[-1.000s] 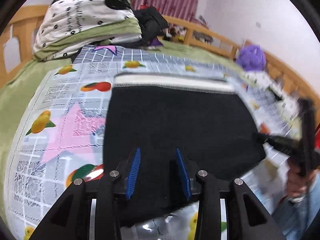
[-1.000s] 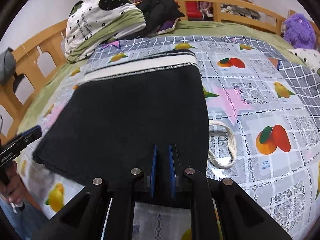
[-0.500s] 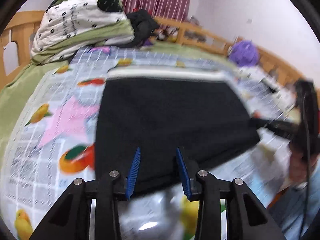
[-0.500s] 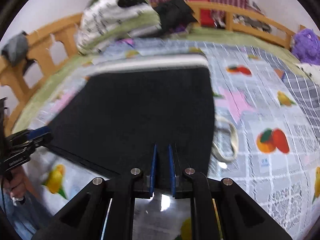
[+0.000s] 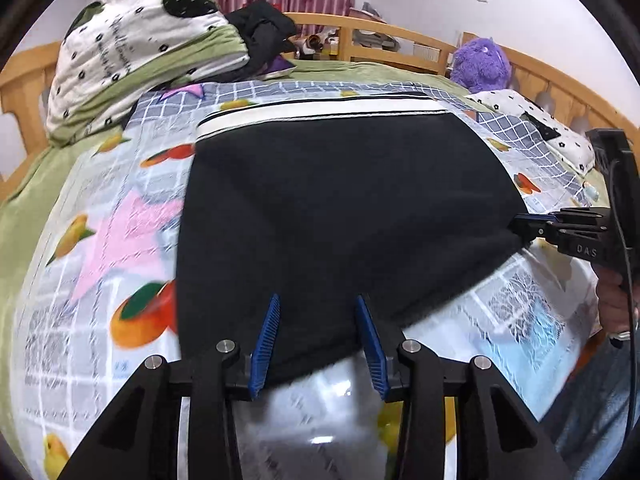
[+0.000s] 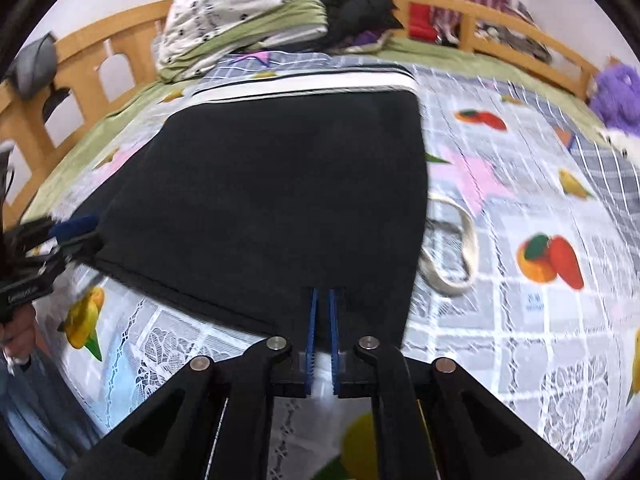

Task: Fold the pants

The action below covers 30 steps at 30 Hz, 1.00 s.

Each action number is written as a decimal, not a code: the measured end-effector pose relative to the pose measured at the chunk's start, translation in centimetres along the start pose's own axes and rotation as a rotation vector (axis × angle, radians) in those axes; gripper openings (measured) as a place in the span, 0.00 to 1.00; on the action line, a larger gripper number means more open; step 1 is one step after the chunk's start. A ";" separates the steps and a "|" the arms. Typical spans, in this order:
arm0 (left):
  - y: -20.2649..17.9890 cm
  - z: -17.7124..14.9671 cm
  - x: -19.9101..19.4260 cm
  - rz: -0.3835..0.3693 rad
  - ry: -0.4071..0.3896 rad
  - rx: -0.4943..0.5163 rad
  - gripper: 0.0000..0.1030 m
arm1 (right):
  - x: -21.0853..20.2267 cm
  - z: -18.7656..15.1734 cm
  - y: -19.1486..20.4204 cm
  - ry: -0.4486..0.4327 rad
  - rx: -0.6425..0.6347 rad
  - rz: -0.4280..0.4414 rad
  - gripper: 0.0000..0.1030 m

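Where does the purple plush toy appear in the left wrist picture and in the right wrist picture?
Left wrist view: purple plush toy sits upper right, against the wooden bed rail.
Right wrist view: the toy is at the far right edge, partly cut off.
Shared landmark: the black pants, white waistband farthest from the camera.

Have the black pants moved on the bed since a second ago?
Cannot tell. The black pants keep their shape, white waistband toward the pillow pile; only the cameras have clearly shifted.

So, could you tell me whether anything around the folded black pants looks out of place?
Yes: a cream fabric strap loop sticks out from under the right edge of the black pants, lying loose on the fruit-print sheet.
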<state>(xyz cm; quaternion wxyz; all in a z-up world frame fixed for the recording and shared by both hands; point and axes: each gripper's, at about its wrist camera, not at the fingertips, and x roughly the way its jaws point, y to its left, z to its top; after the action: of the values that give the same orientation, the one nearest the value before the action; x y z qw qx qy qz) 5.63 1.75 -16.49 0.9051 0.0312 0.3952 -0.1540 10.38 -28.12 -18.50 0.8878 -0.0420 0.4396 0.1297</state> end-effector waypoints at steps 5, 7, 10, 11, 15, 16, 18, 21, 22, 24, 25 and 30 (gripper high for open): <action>0.9 0.9 -2.0 0.063 -0.007 0.008 0.38 | -2.4 1.1 -0.7 -0.044 0.016 -0.029 0.04; 1.7 2.1 -2.2 0.070 -0.033 -0.014 0.38 | -3.8 2.3 -1.7 -0.119 0.073 0.003 0.09; 2.6 5.0 -0.6 0.038 -0.046 -0.071 0.38 | -3.4 4.8 -2.6 -0.182 0.150 0.025 0.09; 2.6 5.7 0.0 0.034 -0.048 -0.079 0.38 | -2.4 5.9 -2.8 -0.185 0.166 0.020 0.09; 2.6 9.0 3.4 0.042 -0.037 -0.102 0.38 | 0.9 9.0 -2.3 -0.173 0.160 -0.010 0.09; 2.7 9.4 4.1 0.044 -0.030 -0.111 0.38 | 1.7 9.6 -2.2 -0.168 0.159 -0.007 0.09; 2.8 10.0 5.3 0.048 -0.024 -0.131 0.38 | 2.9 10.6 -2.2 -0.154 0.157 -0.009 0.09; 3.1 10.5 6.9 0.066 -0.001 -0.157 0.38 | 4.8 11.6 -2.4 -0.141 0.169 -0.043 0.09; 3.3 10.5 7.6 0.072 0.028 -0.166 0.38 | 5.1 11.8 -2.5 -0.142 0.168 -0.056 0.09; 3.5 9.9 8.3 0.089 0.059 -0.174 0.39 | 5.6 12.0 -2.3 -0.137 0.149 -0.084 0.09; 3.7 9.7 8.3 0.088 0.059 -0.180 0.41 | 5.6 12.0 -2.2 -0.139 0.140 -0.089 0.09; 4.6 9.1 7.8 0.092 0.081 -0.247 0.43 | 5.5 11.6 -1.9 -0.128 0.110 -0.147 0.08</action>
<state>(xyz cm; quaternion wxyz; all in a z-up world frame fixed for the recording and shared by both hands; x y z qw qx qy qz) 18.44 2.52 -16.21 0.8914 -0.0560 0.4456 -0.0610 23.01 -26.74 -15.84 0.9222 -0.0169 0.3840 0.0422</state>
